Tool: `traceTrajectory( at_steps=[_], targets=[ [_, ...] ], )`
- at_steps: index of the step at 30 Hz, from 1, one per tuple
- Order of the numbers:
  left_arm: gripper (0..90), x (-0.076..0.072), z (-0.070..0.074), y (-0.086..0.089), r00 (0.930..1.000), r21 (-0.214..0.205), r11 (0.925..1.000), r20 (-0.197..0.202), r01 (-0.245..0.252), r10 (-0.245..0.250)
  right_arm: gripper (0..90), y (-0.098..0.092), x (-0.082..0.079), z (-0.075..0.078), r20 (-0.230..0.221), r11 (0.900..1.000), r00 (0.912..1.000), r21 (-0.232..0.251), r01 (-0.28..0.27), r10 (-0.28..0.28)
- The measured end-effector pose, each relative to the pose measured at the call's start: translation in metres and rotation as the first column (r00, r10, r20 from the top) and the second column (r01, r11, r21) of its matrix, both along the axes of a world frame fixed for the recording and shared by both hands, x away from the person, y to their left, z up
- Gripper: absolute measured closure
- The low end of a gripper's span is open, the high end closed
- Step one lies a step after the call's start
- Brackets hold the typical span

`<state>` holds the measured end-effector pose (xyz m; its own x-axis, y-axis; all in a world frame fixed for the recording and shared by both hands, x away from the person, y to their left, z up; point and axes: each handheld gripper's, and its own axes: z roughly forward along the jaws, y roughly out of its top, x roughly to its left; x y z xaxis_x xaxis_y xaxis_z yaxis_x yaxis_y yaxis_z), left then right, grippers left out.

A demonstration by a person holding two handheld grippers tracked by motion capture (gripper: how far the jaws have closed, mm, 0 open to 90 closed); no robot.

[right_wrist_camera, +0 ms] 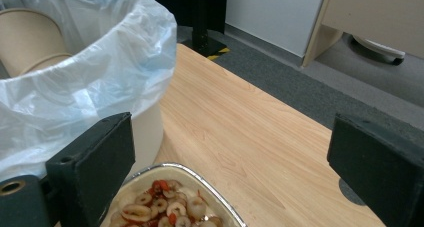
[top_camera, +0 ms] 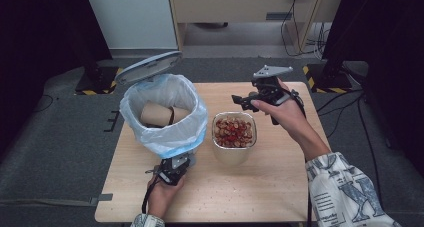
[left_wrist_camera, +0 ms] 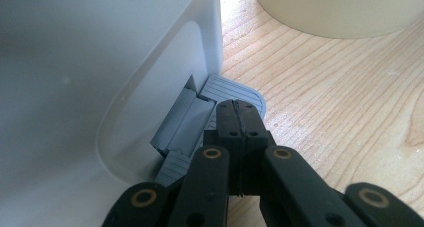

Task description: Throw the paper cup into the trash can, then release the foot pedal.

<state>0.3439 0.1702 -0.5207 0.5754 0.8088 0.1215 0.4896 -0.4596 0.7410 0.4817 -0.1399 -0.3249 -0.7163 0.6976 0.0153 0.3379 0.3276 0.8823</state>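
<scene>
Now the tabletop (top_camera: 280, 187) carries a lined pedal bin (top_camera: 162, 112), lid up, beside a food container (top_camera: 234, 132). Left tongs (left_wrist_camera: 239, 118), pinched together and empty, press its grey pedal (left_wrist_camera: 235, 89), seemingly. Right tongs (right_wrist_camera: 230, 162) gape wide, empty, above the container.

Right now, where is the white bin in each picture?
High view: the bin stands left of centre on the table, its lid up, with a bag lining it.
Left gripper view: its white wall fills the left half, with the shut left tool pressing the grey pedal at its foot.
Right gripper view: upper left.
Shared landmark: the food tray beside it.
</scene>
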Motion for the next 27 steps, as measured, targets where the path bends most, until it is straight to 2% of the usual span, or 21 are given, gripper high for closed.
traceTrajectory(
  at_steps=[10, 13, 16, 17, 21, 25, 27],
  targets=[
    [90.0, 0.000, 0.000, 0.000, 1.0000, -0.001, 1.0000, 0.002, 0.001, -0.001, 5.5, -0.021, -0.002, -0.010, -0.009, 0.9996, 0.9995, -0.004, 0.029, -0.029],
    [90.0, -0.001, 0.000, 0.000, 0.9999, -0.023, 0.9996, -0.001, -0.013, 0.013, 5.5, -0.031, -0.003, -0.015, -0.020, 0.9987, 0.9985, -0.007, 0.050, -0.050],
    [81.2, -0.006, 0.004, 0.002, 0.9997, -0.032, 0.9993, -0.015, -0.022, 0.021, 5.4, -0.042, -0.003, -0.020, -0.021, 0.9975, 0.9973, -0.006, 0.070, -0.070],
    [77.3, -0.008, 0.006, 0.002, 0.9995, -0.045, 0.9986, -0.014, -0.029, 0.028, 5.4, -0.046, -0.003, -0.022, -0.027, 0.9968, 0.9964, -0.008, 0.080, -0.080],
    [71.7, -0.016, 0.013, 0.007, 0.9990, -0.109, 0.9930, -0.006, -0.044, 0.044, 5.4, -0.059, -0.003, -0.027, -0.033, 0.9933, 0.9928, -0.007, 0.115, -0.115],
    [65.0, -0.023, 0.017, 0.008, 0.9994, -0.112, 0.9931, -0.002, -0.036, 0.036, 5.4, -0.071, -0.003, -0.034, -0.041, 0.9890, 0.9881, -0.009, 0.148, -0.148],
    [60.1, -0.027, 0.019, 0.007, 0.9995, -0.129, 0.9911, 0.003, -0.031, 0.032, 5.4, -0.075, -0.003, -0.038, -0.047, 0.9862, 0.9851, -0.013, 0.165, -0.166]
  ],
)
